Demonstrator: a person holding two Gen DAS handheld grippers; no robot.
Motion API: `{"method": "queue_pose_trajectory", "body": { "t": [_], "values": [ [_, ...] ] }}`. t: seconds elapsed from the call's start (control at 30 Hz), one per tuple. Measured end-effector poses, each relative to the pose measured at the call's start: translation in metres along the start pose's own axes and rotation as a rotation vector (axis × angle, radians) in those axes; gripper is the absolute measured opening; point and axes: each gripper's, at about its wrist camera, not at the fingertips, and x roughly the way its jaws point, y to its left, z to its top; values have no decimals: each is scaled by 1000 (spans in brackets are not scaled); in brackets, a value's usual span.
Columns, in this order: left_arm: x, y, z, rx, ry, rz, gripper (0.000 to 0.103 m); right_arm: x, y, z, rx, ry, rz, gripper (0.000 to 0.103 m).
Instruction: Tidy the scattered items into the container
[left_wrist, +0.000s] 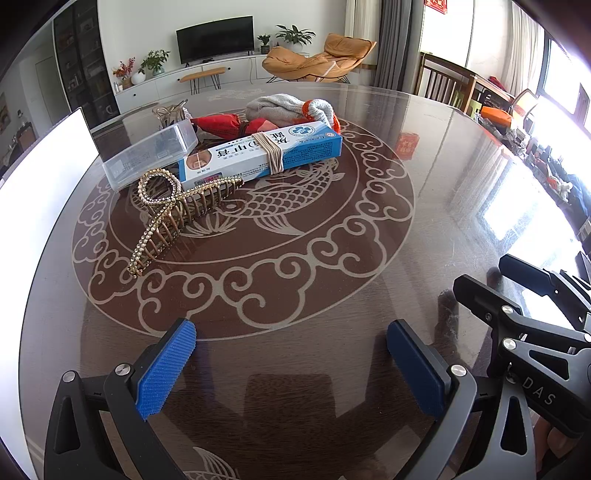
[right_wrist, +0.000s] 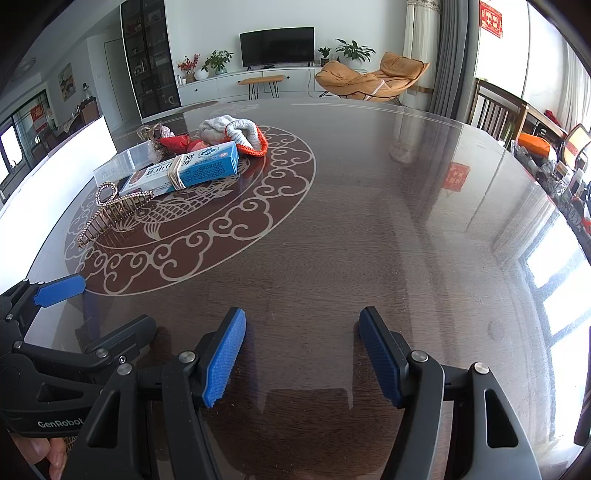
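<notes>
Nearest, the left hand-held gripper (left_wrist: 291, 363) and right hand-held gripper (right_wrist: 303, 356) hover over the glass tabletop (right_wrist: 369, 229), both released, jaws spread wide with nothing between them. Farther off at 11 o'clock lies a jewelled hair claw (left_wrist: 173, 206), then a blue box (left_wrist: 262, 155) banded with rubber, touching the clear container (left_wrist: 147, 155). Beyond, at 12, knitted gloves (left_wrist: 291, 107)
</notes>
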Motion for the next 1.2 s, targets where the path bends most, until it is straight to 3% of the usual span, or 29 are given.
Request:
{"method": "queue_pose_trajectory", "body": {
  "t": [0.97, 1.2],
  "values": [
    [1, 0, 0, 1, 0, 0, 103, 0, 0, 0, -1, 0, 0, 66],
    [-11, 17, -11, 50, 6, -43, 103, 1, 0, 0, -3, 1, -2, 67]
  ]
}}
